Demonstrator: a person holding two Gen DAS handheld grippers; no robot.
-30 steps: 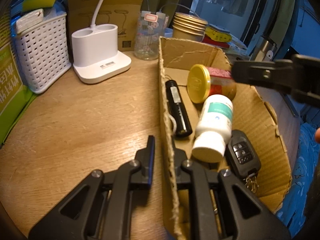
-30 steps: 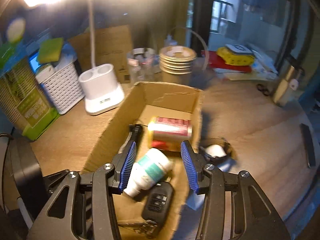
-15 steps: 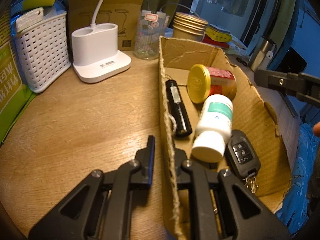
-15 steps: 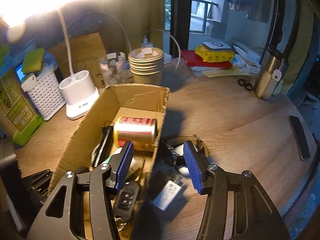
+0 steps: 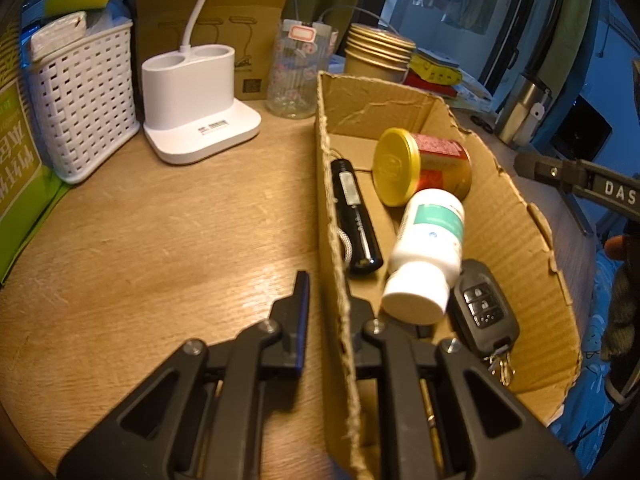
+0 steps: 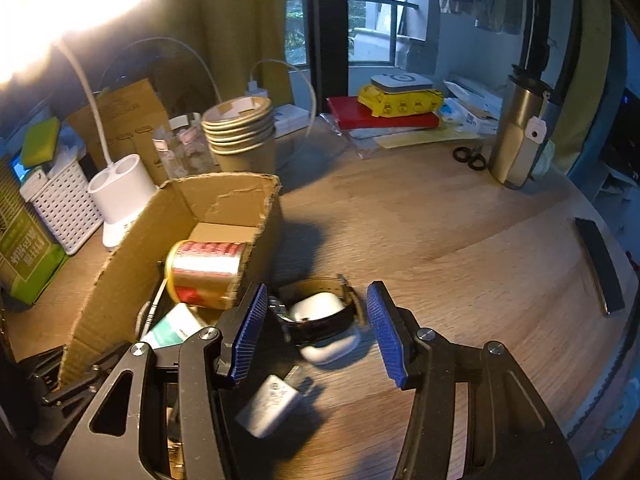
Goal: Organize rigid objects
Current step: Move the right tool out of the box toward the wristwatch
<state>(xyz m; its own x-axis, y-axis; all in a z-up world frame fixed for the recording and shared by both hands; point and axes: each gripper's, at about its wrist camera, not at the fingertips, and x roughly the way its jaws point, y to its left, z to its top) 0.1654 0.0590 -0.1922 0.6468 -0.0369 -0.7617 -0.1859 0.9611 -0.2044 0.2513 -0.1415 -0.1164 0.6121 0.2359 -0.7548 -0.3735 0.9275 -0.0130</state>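
My left gripper (image 5: 326, 304) is shut on the near left wall of the cardboard box (image 5: 332, 240), one finger on each side. In the box lie a gold-lidded can (image 5: 420, 166), a white pill bottle (image 5: 428, 248), a black pen-like device (image 5: 354, 212) and a car key (image 5: 486, 308). My right gripper (image 6: 316, 332) is open and empty above the table, right of the box (image 6: 120, 280). Between its blue pads lie a white earbud case (image 6: 324, 328) with a black-strapped watch (image 6: 320, 308) around it. A white charger plug (image 6: 272, 404) lies just below.
A white lamp base (image 5: 196, 100), white basket (image 5: 80, 96), glass jar (image 5: 298, 72) and stacked paper cups (image 6: 240, 136) stand behind the box. A steel tumbler (image 6: 520, 128), scissors (image 6: 468, 158), books with a yellow toy (image 6: 396, 104) and a black remote (image 6: 600, 264) are on the right.
My right gripper has moved right, out from over the box, and now hangs over the earbud case and watch on the table. My left gripper has stayed clamped on the box wall.
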